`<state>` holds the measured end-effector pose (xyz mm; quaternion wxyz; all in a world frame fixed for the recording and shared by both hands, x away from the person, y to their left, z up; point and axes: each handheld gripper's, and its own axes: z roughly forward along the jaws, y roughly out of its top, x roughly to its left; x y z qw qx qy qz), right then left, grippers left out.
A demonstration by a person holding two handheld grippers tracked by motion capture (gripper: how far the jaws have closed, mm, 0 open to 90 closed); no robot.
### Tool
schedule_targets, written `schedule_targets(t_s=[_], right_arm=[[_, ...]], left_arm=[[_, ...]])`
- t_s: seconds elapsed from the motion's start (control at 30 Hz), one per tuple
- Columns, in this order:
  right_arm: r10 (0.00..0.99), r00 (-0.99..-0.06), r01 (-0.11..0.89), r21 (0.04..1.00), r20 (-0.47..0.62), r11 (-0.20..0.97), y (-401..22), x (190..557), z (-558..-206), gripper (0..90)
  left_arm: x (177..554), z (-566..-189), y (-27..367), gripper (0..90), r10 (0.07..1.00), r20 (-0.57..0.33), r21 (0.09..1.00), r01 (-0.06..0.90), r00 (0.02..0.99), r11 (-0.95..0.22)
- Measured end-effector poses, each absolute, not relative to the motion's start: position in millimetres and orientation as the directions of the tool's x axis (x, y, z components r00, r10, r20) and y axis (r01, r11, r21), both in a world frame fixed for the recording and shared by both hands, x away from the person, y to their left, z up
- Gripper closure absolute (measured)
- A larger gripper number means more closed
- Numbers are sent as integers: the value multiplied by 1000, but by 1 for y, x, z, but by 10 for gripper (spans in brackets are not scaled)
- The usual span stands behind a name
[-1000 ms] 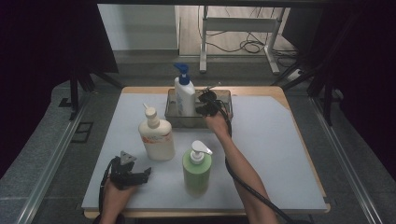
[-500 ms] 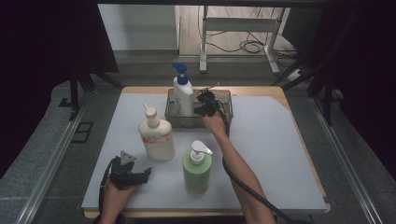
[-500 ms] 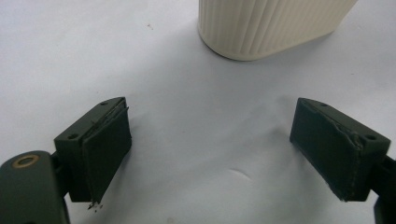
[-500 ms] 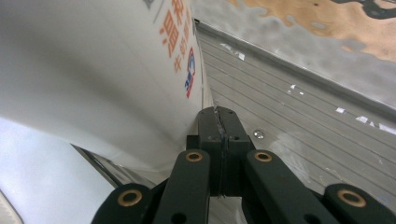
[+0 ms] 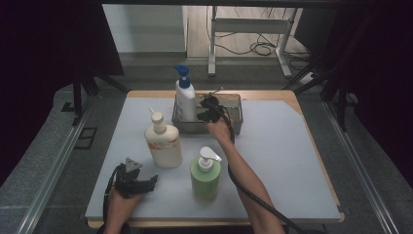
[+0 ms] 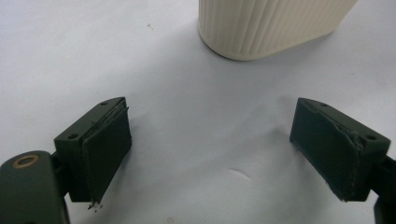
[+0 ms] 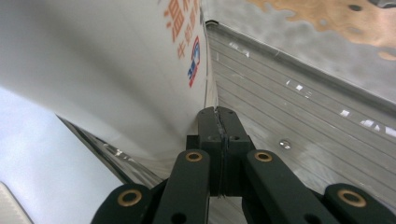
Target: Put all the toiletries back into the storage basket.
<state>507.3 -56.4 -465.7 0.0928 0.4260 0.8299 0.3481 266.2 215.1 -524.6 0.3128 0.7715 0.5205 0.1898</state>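
A white bottle with a blue pump (image 5: 185,102) stands upright at the left end of a metal tray (image 5: 235,104) at the back of the table. My right gripper (image 5: 205,112) is inside the tray, right beside that bottle. In the right gripper view its jaws (image 7: 218,117) are shut with nothing between them, tips close against the white bottle's side (image 7: 107,70) above the tray floor (image 7: 303,107). My left gripper (image 5: 147,182) rests near the front left corner, open. Its pads (image 6: 107,144) stand wide apart over bare mat, facing the cream bottle's base (image 6: 271,23).
A cream pump bottle (image 5: 162,141) stands left of centre and a green pump bottle (image 5: 205,178) stands near the front centre, beside the right forearm. The pale mat (image 5: 287,151) has free room on its right half. Dark floor and desk legs lie beyond the table.
My right gripper has shifted slightly left and nearer, closer to the blue-pump bottle. The left gripper and the bottles have stayed in place.
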Motion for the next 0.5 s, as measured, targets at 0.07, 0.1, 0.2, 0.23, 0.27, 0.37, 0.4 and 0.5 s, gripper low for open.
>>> schedule_targets(t_s=[0.07,0.1,0.2,0.23,0.27,0.37,0.4,0.5], right_arm=[[768,-625,638,659,140,399,-53,507,-466,895],[765,-628,637,658,142,400,-52,507,-467,895],[762,-630,637,660,148,398,-49,506,-467,895],[760,-632,637,661,152,398,-48,506,-467,895],[759,-633,635,662,150,398,-47,506,-468,896],[760,-633,635,662,148,399,-47,505,-468,896],[759,-634,634,663,149,399,-47,505,-468,896],[757,-635,633,665,154,396,-47,505,-468,897]], left_arm=[[266,-525,215,121,922,-33,680,684,386,-262],[266,-525,215,121,922,-33,680,684,386,-262],[266,-525,215,121,922,-33,680,684,386,-262],[266,-525,215,121,922,-33,680,684,386,-262],[266,-525,215,121,922,-33,680,684,386,-262],[266,-525,215,121,922,-33,680,685,386,-262],[266,-525,215,121,922,-33,680,684,386,-262],[266,-525,215,121,922,-33,680,684,386,-262]])
